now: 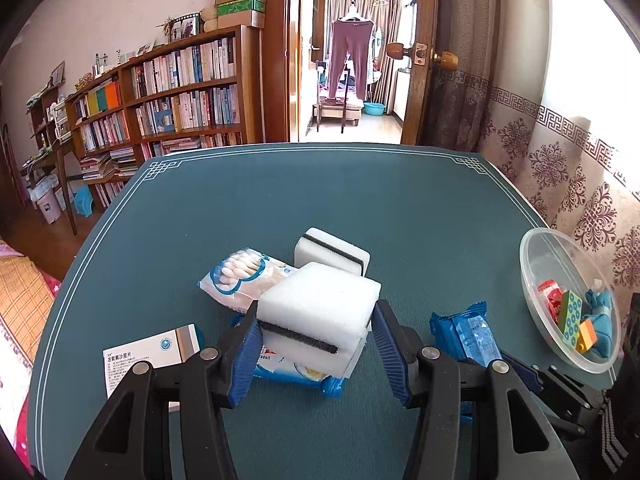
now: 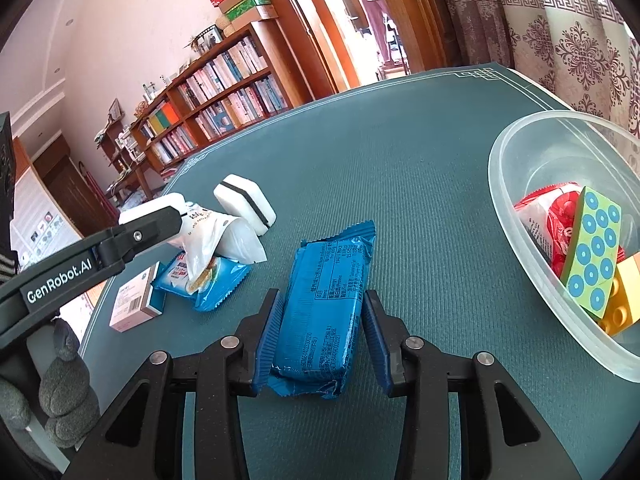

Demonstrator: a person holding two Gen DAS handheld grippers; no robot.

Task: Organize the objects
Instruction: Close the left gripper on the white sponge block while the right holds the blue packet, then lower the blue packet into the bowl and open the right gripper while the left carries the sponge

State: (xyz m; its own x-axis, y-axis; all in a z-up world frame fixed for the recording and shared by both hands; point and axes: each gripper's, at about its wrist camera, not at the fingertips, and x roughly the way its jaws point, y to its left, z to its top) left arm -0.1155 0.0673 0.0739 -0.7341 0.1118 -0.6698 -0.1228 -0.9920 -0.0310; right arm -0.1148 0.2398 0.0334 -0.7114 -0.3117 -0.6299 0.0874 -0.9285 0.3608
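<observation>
My left gripper (image 1: 316, 320) is shut on a white sponge with a black stripe (image 1: 320, 304), held just above a blue-and-white snack packet (image 1: 296, 374). A second striped sponge (image 1: 332, 252) and a bag of cotton swabs (image 1: 244, 276) lie behind it. In the right wrist view, my right gripper (image 2: 322, 300) is shut on a blue wrapped packet (image 2: 324, 312) lying lengthwise on the teal table mat (image 2: 400, 160). The left gripper's finger (image 2: 152, 228) with its sponge (image 2: 160, 204) shows at the left there.
A clear plastic bowl (image 2: 504, 200) at the right holds a red packet (image 2: 548, 216), a green dotted block (image 2: 592, 252) and a yellow brick (image 2: 624, 300). A medicine box (image 1: 148, 356) lies at front left. A gloved hand (image 2: 60, 392) is at the lower left.
</observation>
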